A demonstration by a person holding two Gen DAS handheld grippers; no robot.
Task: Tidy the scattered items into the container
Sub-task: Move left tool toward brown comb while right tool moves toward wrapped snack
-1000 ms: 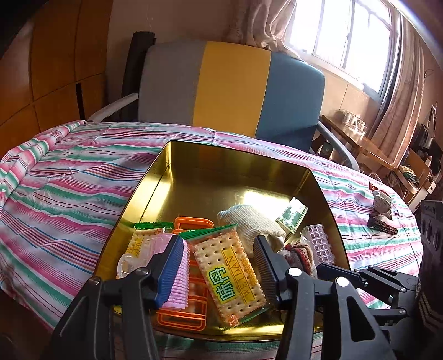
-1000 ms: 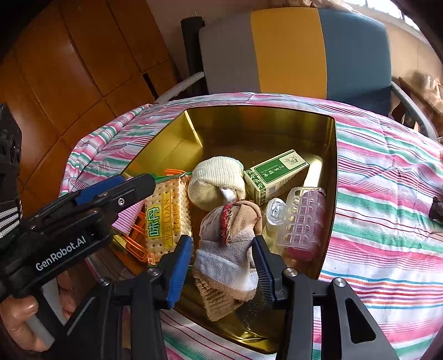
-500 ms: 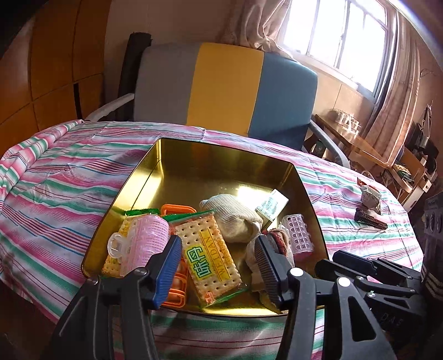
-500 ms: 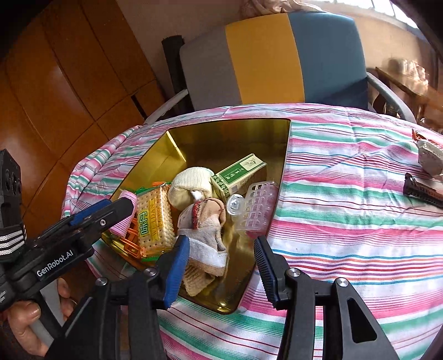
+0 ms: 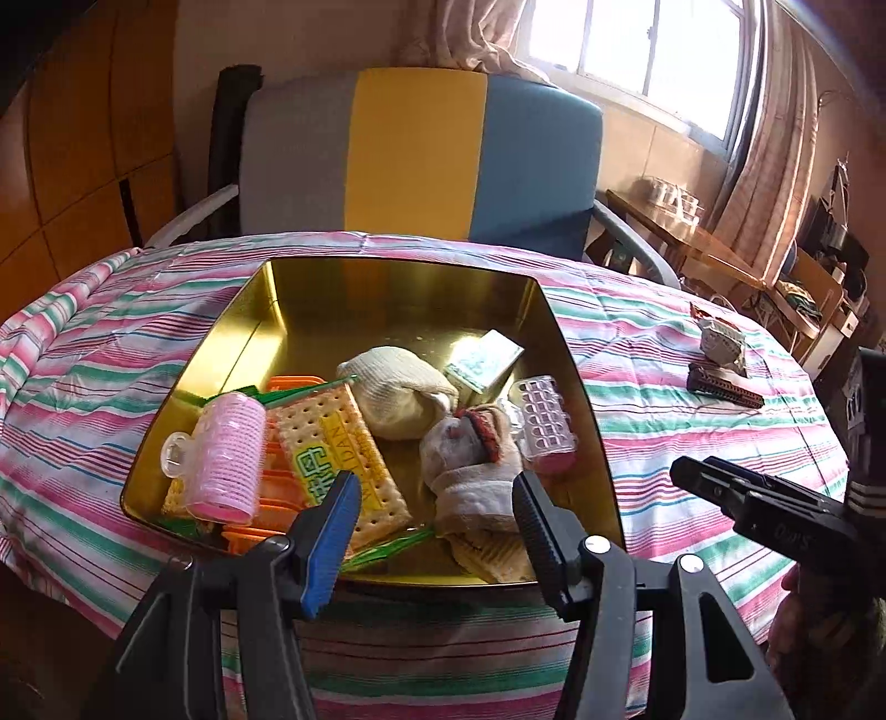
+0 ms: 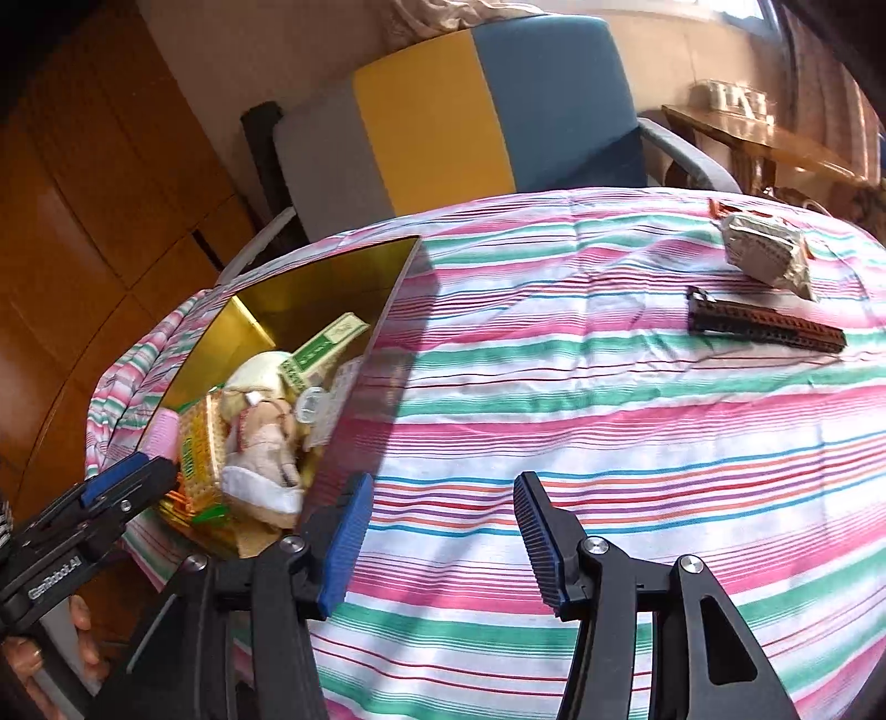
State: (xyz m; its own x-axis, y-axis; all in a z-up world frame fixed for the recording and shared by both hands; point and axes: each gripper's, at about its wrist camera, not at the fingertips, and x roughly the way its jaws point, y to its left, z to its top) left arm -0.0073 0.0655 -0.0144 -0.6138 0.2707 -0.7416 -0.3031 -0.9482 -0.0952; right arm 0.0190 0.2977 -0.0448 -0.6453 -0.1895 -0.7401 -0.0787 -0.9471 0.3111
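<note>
A striped pink, green and white cloth (image 6: 609,421) covers the surface. Beyond it at twelve o'clock stands a chair (image 5: 421,160) with grey, yellow and blue panels; wood panelling (image 5: 72,138) fills the room at nine o'clock and a curtained window (image 5: 637,50) sits at one o'clock. The gold container (image 5: 387,299) lies on the cloth, holding a pink hair roller (image 5: 230,457), a cracker packet (image 5: 332,448), rolled socks (image 5: 470,459) and a small green box (image 5: 484,360). At two o'clock, well apart from it, a dark comb (image 6: 764,327) and a crumpled wrapper (image 6: 767,255) lie on the cloth. The left gripper (image 5: 429,531) and the right gripper (image 6: 437,543) both have their jaws apart, holding nothing.
</note>
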